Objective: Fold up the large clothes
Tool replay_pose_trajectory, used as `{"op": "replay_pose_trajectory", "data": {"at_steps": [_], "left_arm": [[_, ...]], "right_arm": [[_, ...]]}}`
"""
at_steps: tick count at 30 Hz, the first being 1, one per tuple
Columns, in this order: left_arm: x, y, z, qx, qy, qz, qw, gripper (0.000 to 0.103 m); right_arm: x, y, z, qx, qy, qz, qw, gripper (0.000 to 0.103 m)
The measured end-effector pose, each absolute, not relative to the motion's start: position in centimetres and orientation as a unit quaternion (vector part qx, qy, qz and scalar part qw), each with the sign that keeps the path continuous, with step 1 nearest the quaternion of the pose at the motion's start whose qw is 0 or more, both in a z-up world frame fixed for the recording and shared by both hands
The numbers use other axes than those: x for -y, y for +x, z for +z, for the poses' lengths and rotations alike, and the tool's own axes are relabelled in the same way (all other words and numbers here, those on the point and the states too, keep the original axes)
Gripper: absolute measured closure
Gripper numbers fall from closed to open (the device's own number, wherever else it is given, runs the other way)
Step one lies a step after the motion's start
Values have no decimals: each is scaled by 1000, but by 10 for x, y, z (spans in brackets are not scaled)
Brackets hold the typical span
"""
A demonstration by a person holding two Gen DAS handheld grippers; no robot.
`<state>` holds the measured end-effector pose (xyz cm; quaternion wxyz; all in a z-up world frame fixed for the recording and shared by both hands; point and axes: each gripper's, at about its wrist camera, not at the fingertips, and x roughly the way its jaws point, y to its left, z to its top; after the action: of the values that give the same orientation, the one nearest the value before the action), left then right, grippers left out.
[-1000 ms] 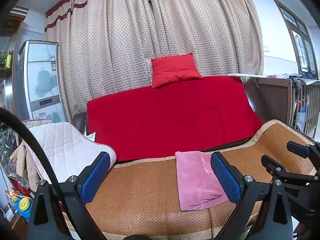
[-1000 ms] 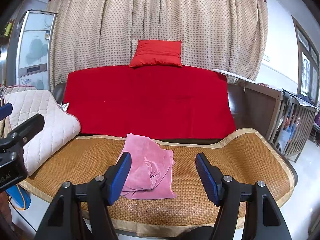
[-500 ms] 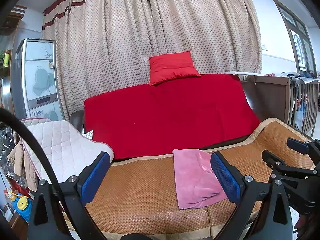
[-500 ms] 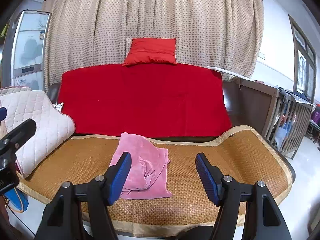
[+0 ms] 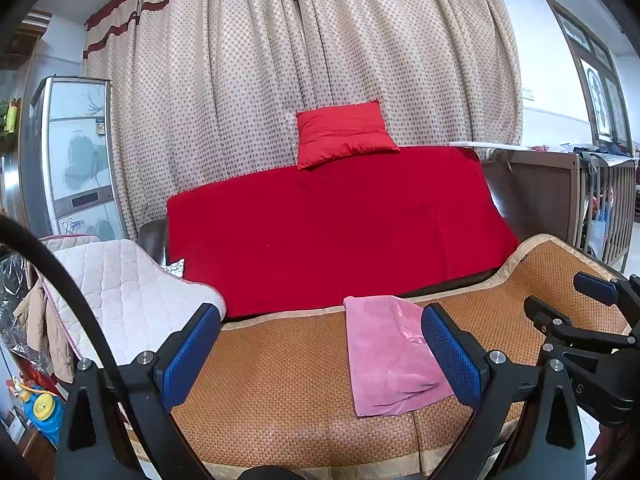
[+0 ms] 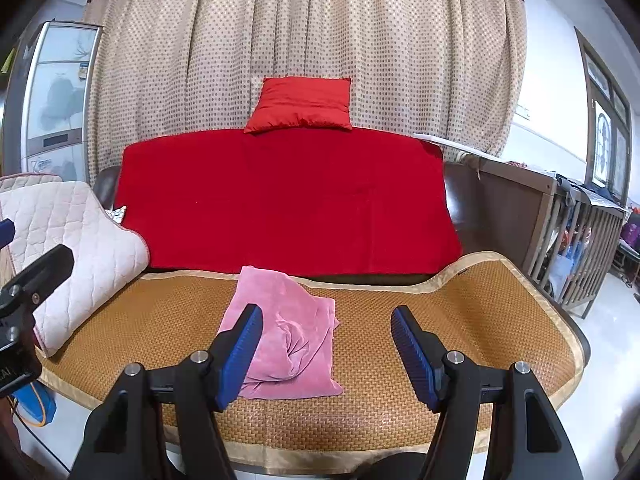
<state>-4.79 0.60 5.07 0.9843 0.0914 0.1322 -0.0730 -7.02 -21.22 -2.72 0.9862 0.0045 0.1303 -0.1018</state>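
A pink garment (image 5: pixel 390 354) (image 6: pixel 288 328), folded into a small rumpled rectangle, lies on the woven brown mat (image 5: pixel 272 376) (image 6: pixel 472 320) of the sofa seat. My left gripper (image 5: pixel 320 350) hovers in front of the sofa, open, nothing between its blue pads; the garment lies beyond its right finger. My right gripper (image 6: pixel 326 350) is also open and empty, with the garment just beyond its left finger. The right gripper shows at the right edge of the left wrist view, and the left gripper at the left edge of the right wrist view.
A red blanket (image 6: pixel 288 200) covers the sofa back, with a red cushion (image 6: pixel 302 104) on top. A quilted white pad (image 5: pixel 120 292) drapes the left armrest. Dotted curtains hang behind. A wooden crib (image 6: pixel 576 240) stands right, a fridge (image 5: pixel 76 160) left.
The views shifted only slightly; the garment lies unmoved and both grippers remain open.
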Motion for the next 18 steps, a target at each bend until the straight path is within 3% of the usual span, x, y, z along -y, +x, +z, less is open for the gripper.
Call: {"op": "replay_pose_trajectory", "data": {"at_steps": [18], "left_arm": [[-4, -49, 49, -132, 88, -67, 985, 3]], "right_arm": [[211, -70, -27, -128, 5, -101, 987, 32]]}}
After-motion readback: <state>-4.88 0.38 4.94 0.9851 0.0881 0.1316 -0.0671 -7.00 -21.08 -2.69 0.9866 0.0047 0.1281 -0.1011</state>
